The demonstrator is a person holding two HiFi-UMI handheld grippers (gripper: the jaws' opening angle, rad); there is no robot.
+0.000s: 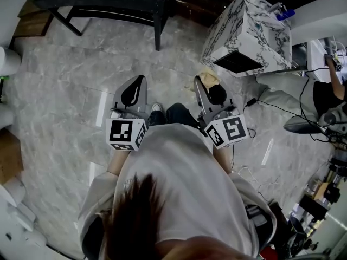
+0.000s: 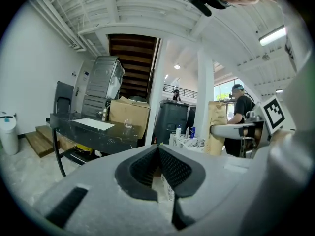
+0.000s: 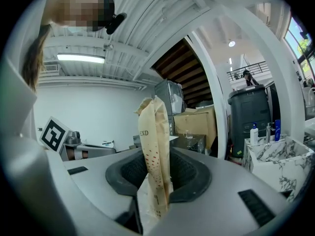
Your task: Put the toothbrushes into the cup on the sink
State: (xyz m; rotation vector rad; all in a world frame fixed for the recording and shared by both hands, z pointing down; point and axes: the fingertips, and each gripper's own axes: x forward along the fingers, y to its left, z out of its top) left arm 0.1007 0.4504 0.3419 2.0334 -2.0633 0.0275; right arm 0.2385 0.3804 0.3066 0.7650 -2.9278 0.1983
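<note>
Well short of the sink [image 1: 246,34].
Right hand-held gripper [image 3: 156,157] pinches a paper packet [image 3: 153,127]; left hand-held gripper [image 2: 158,150] closed, empty. We should carry it upright.

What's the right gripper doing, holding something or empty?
Holding. In the right gripper view, the right gripper has its jaws closed on a tan paper packet that stands upright between them.
</note>
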